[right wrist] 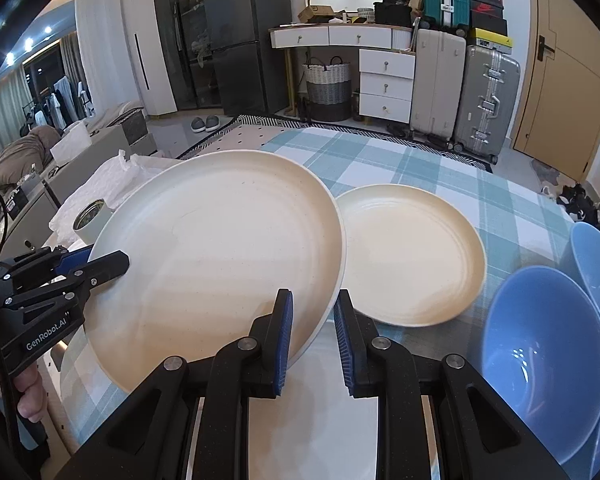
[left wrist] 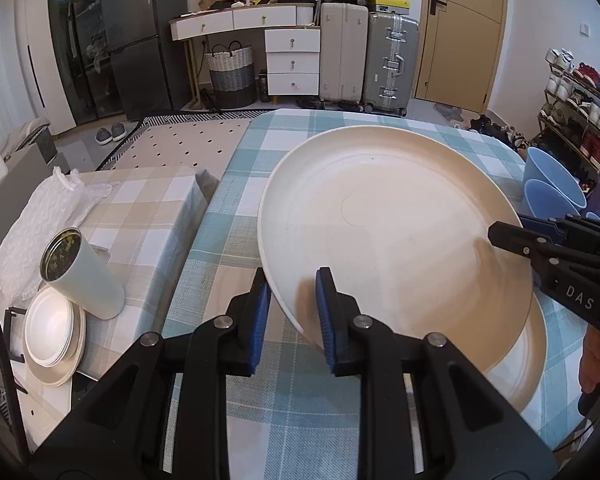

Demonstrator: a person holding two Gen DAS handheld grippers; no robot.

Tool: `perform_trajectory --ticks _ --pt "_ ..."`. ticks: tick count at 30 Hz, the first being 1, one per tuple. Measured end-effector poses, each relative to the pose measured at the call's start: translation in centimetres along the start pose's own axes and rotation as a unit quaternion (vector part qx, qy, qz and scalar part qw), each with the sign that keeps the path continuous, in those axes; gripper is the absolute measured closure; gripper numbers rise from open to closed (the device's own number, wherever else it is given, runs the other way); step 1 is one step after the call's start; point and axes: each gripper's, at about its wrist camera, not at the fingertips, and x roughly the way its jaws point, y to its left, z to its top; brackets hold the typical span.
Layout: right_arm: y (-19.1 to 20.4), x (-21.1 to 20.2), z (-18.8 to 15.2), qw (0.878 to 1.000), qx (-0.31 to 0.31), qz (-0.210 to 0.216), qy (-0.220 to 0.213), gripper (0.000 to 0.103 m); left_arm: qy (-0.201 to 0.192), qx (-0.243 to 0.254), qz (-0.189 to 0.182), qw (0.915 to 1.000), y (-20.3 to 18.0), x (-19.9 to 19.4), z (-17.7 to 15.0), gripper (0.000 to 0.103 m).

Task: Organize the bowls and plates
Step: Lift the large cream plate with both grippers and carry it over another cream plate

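A large cream plate (left wrist: 388,216) (right wrist: 220,248) is held tilted above the blue-checked table (left wrist: 236,208). My left gripper (left wrist: 292,316) straddles its near-left rim, one blue pad on each side, apparently clamped on it. My right gripper (right wrist: 312,340) straddles the opposite rim the same way; it shows in the left wrist view (left wrist: 512,232). The left gripper also shows in the right wrist view (right wrist: 100,260). A second cream plate (right wrist: 408,256) lies flat on the table to the right, partly under the held one (left wrist: 520,364). Blue bowls (right wrist: 540,356) (left wrist: 552,188) sit at the right edge.
A side table with a beige checked cloth (left wrist: 148,208) stands to the left, holding a white tin (left wrist: 80,272), a stack of white plates (left wrist: 52,332) and crumpled white wrap (left wrist: 48,216). Suitcases, drawers and a door are beyond the table.
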Motion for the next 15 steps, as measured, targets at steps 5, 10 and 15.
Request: perform_trajectory --ticks 5,10,15 --pt "-0.8 -2.2 -1.2 1.0 0.007 -0.009 -0.008 0.081 -0.008 0.012 -0.006 0.9999 -1.7 -1.4 -0.2 0.083" --pt "-1.8 -3.9 -2.2 1.0 0.018 -0.018 -0.012 0.081 -0.015 0.024 -0.012 0.9995 -3.7 -2.8 -0.6 0.083" --pt "-2.5 -5.6 -3.7 0.999 0.028 -0.028 -0.014 0.081 -0.017 0.035 -0.017 0.9991 -5.4 -3.7 -1.4 0.083"
